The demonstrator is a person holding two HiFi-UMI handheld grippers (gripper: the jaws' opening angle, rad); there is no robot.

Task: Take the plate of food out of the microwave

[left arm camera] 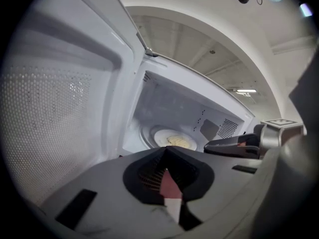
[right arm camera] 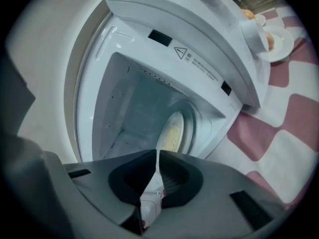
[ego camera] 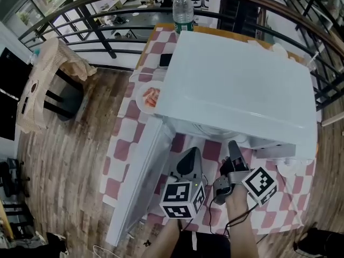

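Left gripper (left arm camera: 167, 149) fingers shut, empty; right gripper (right arm camera: 157, 153) fingers narrowly parted, empty; plate of food (left arm camera: 173, 140) just ahead, inside open microwave (ego camera: 236, 85).

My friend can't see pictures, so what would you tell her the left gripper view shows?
An open white microwave holds a plate of yellow food inside, with its door swung out to the left. The left gripper, jaws shut and empty, points toward it from the foreground, and the right gripper shows at the right.
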